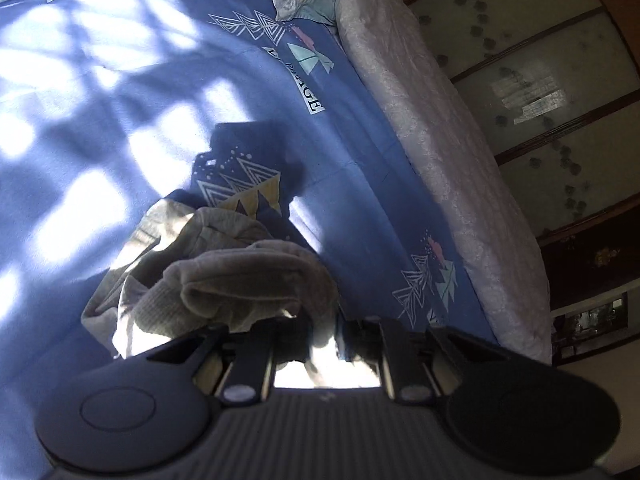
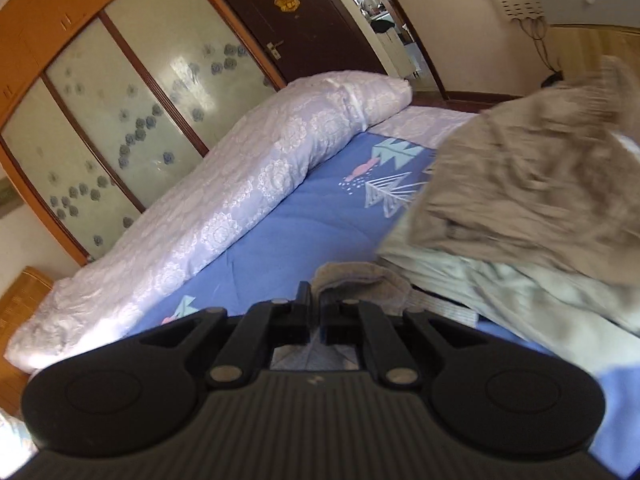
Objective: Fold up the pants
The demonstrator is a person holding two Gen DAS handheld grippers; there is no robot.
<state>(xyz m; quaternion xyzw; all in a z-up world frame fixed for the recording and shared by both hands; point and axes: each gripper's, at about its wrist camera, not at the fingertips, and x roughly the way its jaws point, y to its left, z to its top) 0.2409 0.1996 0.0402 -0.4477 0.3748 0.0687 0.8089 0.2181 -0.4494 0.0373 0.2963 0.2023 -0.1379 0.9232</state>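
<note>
Gripping pants (image 1: 240,280) | left claw (image 1: 324,332), right claw (image 2: 316,312) both clenched on them | door (image 2: 304,12) right view only

Grey-beige crumpled fabric pants (image 1: 224,280) on the blue tree-printed bedsheet (image 1: 168,128), pale lilac patterned quilt (image 2: 224,200) rolled along the sheet's edge (wardrobe side), frosted-glass flower-patterned wooden wardrobe (image 2: 132,108) behind the quilt, dark brown door (image 2: 288,20) right of it.
</note>
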